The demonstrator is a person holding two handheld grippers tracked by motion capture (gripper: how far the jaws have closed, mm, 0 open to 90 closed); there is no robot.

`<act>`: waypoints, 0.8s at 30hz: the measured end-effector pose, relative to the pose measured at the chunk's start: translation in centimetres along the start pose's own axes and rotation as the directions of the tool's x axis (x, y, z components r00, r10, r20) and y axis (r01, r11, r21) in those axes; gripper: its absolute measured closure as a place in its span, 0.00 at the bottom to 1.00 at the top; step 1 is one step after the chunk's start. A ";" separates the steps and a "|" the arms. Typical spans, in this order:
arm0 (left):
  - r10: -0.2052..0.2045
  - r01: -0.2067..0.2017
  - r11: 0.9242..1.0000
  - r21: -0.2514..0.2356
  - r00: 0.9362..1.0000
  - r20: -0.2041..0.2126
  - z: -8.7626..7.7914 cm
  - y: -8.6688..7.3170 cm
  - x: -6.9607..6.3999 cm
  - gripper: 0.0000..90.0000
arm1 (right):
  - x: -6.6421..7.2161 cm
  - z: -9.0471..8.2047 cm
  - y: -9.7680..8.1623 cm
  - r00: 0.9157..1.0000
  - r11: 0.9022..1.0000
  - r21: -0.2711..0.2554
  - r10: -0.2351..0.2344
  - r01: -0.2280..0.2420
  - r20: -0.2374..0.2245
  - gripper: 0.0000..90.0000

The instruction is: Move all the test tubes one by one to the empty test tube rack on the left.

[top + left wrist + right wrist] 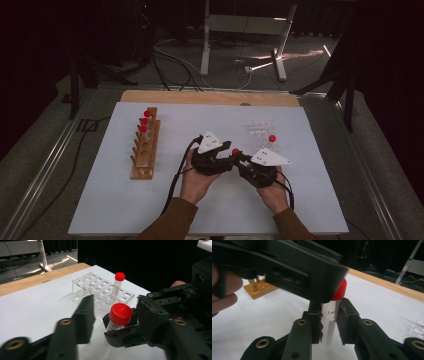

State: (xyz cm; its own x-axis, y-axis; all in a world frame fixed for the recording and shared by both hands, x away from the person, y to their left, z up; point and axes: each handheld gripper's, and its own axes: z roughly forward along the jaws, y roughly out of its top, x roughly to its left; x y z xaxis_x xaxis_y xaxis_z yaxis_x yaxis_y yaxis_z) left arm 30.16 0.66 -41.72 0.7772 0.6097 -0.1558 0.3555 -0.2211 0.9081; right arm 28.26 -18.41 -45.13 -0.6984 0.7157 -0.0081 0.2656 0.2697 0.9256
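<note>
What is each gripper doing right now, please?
Left gripper: open, jaws either side of the tube's red cap, not gripping it.
Right gripper: shut on the tube.

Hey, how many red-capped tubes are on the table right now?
5. Three stand in the wooden rack at. One stands in the clear rack at. One is gripped by the right tool at.

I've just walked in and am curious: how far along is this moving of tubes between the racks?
One red-capped tube already stands in the clear rack. A second tube is in hand: the right gripper clamps its body, and the left gripper has its jaws around the cap, not yet pressing. Three more tubes seem to wait in the wooden rack.
</note>
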 end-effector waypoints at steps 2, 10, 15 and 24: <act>-0.001 0.001 1.000 0.008 1.000 0.002 0.2 -0.1 0.0 0.66 | 0.0 0.0 0.0 1.000 1.000 0.000 -0.002 0.002 -0.002 0.82; 0.000 0.000 1.000 0.003 1.000 0.016 0.3 -0.1 -0.2 0.78 | -0.2 -0.1 0.0 1.000 1.000 0.001 0.001 -0.001 -0.004 0.82; -0.011 0.011 1.000 -0.006 1.000 0.000 0.1 0.0 0.1 0.78 | -0.4 -0.2 0.0 0.999 1.000 0.005 0.014 -0.014 -0.030 0.61; -0.037 0.036 0.999 -0.022 0.999 -0.025 -0.8 0.3 0.8 0.78 | -1.5 -0.8 0.1 0.999 0.999 -0.011 0.046 -0.046 -0.022 0.23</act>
State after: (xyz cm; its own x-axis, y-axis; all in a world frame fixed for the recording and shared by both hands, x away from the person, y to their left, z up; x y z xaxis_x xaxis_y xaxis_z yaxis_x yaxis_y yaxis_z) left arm 30.47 1.73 -41.22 0.7502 0.6364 -0.1793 0.3718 -0.1817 0.9104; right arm 28.83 -19.94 -44.70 -0.7002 0.7127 0.0425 0.2900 0.2296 0.9291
